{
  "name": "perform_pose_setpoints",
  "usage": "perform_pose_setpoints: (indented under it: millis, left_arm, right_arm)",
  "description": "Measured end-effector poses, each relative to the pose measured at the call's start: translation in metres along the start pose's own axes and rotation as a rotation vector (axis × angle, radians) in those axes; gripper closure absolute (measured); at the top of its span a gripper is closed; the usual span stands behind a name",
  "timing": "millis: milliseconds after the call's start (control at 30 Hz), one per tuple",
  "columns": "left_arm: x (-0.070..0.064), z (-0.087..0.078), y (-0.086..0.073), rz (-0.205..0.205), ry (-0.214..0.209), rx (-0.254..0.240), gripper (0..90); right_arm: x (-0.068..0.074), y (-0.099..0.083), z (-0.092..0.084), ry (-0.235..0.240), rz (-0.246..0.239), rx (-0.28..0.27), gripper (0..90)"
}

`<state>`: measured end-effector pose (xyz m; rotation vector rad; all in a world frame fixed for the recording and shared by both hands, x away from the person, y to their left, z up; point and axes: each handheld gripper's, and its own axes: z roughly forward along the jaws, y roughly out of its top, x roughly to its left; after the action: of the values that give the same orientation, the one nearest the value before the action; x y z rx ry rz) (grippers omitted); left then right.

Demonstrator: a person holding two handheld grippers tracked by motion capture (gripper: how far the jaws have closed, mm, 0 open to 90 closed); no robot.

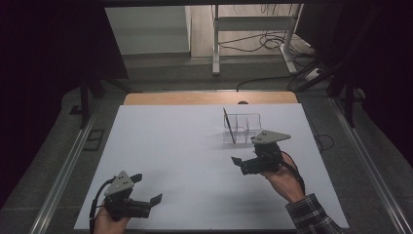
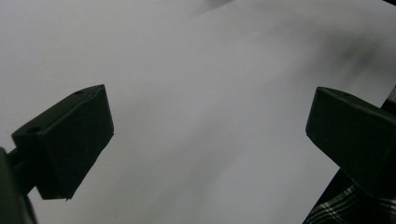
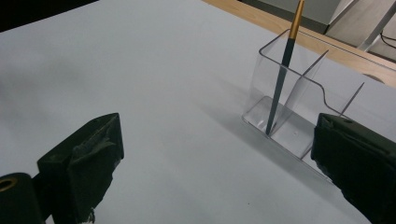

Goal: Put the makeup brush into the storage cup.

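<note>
A pencil (image 3: 281, 74) is seen leaning in the end compartment of a clear holder (image 3: 299, 135) on the white tabletop (image 1: 185, 146). The right gripper (image 1: 243, 163), jaws spread and empty, is held just beside it. The left gripper (image 1: 148, 200) is likewise open, well apart. The pencil should be approached squarely and pinched high on its shaft.

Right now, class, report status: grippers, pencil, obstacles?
Both hand-held grippers open, empty: left, right. Pencil leaning in clear holder. Nothing in the way.
</note>
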<state>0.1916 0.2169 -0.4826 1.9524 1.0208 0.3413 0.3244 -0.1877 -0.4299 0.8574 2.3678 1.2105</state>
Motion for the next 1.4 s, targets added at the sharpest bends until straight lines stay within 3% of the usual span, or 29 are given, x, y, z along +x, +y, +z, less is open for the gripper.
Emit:
perform_pose_setpoints:
  millis: [1400]
  left_arm:
    - [0.000,0.001,0.000,-0.001,-0.002,0.003,1.2]
  right_arm:
    - [0.004,-0.021,-0.024,0.007,0.021,0.000,0.0]
